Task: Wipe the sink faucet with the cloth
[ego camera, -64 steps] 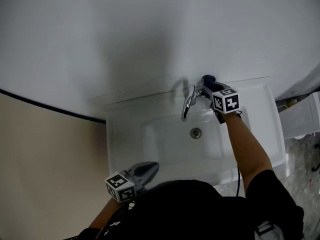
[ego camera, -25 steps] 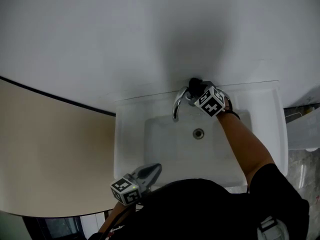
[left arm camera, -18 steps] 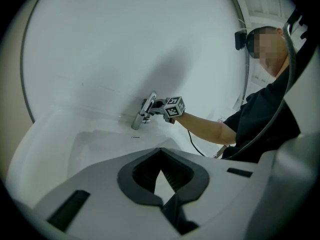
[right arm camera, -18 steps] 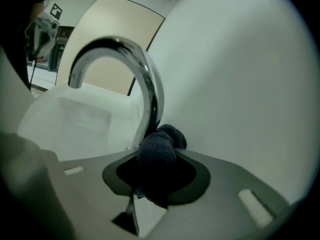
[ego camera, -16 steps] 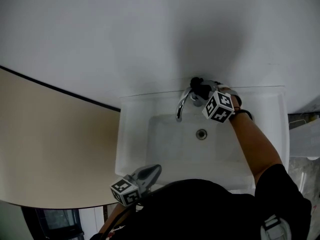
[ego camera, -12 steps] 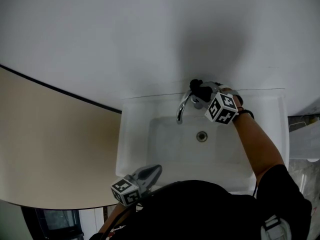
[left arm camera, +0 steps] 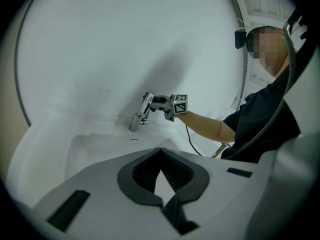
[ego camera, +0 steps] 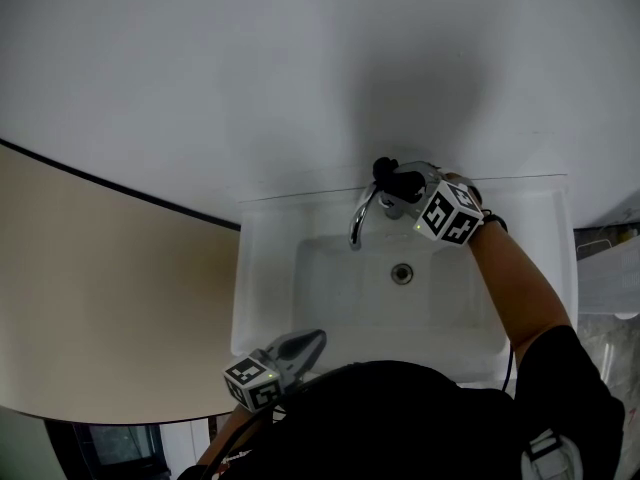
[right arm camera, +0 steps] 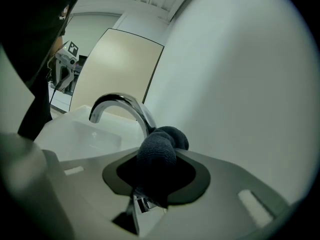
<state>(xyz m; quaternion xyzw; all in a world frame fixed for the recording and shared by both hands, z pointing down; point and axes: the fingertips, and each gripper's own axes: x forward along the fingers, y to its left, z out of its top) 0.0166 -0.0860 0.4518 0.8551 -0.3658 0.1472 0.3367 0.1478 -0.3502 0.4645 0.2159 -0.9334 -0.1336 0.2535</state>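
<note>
A curved chrome faucet (ego camera: 361, 212) stands at the back of the white sink (ego camera: 262, 298). My right gripper (ego camera: 402, 185) is shut on a dark blue cloth (ego camera: 390, 176) and holds it against the rear of the faucet's base, close to the wall. In the right gripper view the bunched cloth (right arm camera: 158, 152) fills the jaws and touches the faucet (right arm camera: 123, 105) where the neck rises. My left gripper (ego camera: 312, 341) hangs over the sink's front edge, shut with nothing in it. The left gripper view shows the faucet (left arm camera: 141, 112) and the right gripper (left arm camera: 161, 103) far ahead.
A plain white wall (ego camera: 300, 68) rises right behind the faucet. A beige panel (ego camera: 100, 298) borders the sink on the left. The drain (ego camera: 402, 273) lies in the middle of the basin. The person's forearm (ego camera: 510, 288) reaches across the sink's right side.
The right gripper has carried the cloth from the faucet's right side round to the back of its base, shifting slightly left in the last half second. The left gripper has stayed put.
</note>
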